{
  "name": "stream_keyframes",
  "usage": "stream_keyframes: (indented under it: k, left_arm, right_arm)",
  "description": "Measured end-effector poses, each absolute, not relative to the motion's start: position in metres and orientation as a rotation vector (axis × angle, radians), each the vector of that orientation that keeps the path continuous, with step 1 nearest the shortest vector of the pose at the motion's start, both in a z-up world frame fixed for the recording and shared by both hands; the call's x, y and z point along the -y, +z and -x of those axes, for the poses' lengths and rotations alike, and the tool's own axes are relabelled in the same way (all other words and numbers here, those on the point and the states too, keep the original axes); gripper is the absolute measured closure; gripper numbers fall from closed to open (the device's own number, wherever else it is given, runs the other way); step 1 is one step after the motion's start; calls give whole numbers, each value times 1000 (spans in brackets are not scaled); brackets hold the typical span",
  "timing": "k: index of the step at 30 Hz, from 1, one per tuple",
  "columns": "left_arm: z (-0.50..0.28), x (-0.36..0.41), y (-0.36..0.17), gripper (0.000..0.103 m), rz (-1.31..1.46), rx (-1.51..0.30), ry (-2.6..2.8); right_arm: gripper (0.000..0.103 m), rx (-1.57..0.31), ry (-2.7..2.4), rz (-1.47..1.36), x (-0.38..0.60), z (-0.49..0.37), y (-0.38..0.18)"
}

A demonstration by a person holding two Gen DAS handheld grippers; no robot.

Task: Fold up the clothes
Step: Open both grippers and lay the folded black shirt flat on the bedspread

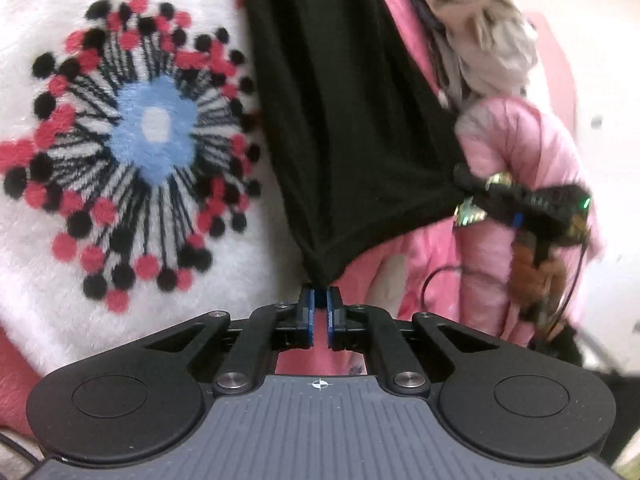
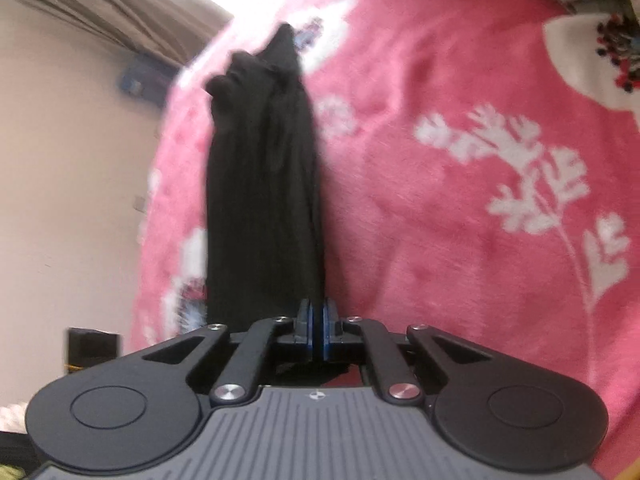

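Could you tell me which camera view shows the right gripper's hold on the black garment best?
The left wrist view: the right gripper pinches the black garment sideways. Its own view shows only shut pads.

No text, label, brand or number can be read in either view. The only sign is a small white crosshair mark [image 1: 319,384] printed on the ribbed grey body of the left hand-held gripper [image 1: 319,303], just behind its fingers; the same mark [image 2: 316,395] sits in the same spot on the right hand-held gripper [image 2: 316,312]. A small green light [image 1: 586,202] glows on the device to the right of the left hand-held gripper, but it carries no legible character.
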State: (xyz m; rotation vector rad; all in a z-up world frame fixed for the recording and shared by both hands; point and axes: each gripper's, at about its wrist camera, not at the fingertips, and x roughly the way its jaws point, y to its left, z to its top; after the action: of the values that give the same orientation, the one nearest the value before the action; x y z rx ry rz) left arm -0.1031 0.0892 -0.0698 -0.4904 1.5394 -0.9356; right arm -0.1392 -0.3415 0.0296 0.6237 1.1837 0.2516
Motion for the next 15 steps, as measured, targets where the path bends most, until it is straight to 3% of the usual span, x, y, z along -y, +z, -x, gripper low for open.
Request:
stream_keyframes:
  k: [3,7,9,15]
  left_arm:
    - [112,-80,-72,99,316,-1541,-950]
    - [117,-79,-56,96,173,-1483,-1011]
    - [114,-81,-42,84,104,-1433,-1032]
    - [95,-65,2,78,-143,-1220,-1073]
  right_arm:
    - [93,-1253,183,-498,339,140,13]
    - [88,-1212,179,-462,346,148,30]
    - [87,-1189,182,-417,347,145,44]
    - [87,-1136,238,-220,321,109,86]
